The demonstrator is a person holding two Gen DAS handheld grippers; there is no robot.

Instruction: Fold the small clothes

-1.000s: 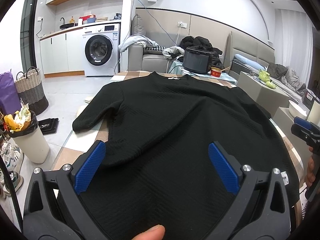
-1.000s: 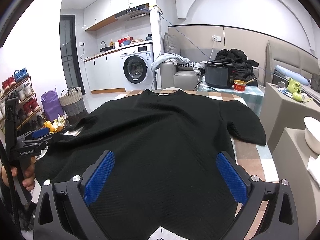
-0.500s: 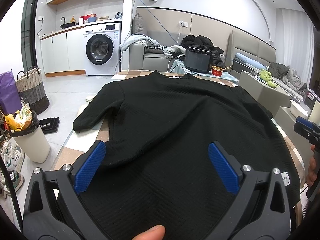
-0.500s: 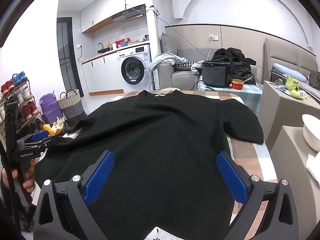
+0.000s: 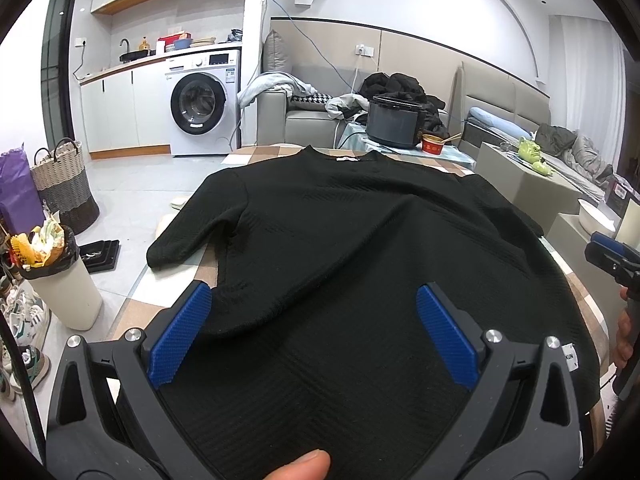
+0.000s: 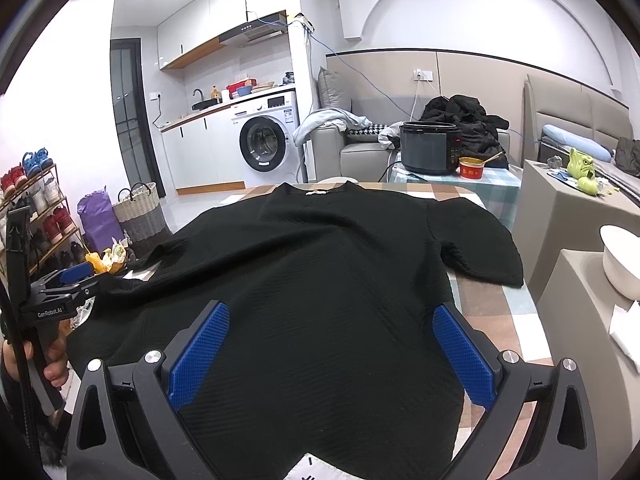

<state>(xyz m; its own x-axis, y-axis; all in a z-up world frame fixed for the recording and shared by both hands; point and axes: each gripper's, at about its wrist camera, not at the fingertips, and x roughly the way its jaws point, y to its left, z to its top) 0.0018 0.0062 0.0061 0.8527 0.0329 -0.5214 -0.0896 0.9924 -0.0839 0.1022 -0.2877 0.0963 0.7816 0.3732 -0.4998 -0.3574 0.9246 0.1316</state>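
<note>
Both grippers' fingers (image 5: 448,336) agape over black shirt (image 5: 360,240)

the black shirt (image 5: 340,240) covers nearly all the worktop (image 5: 160,300), leaving bare checked strips only along the left edge and the right edge (image 6: 492,316); beyond the collar a cooker (image 6: 428,148) and red bowl (image 6: 472,168) block the far end; a white bin (image 5: 64,288) stands close by the left edge; a grey block (image 6: 580,312) with a white bowl (image 6: 620,260) crowds the right side.
</note>
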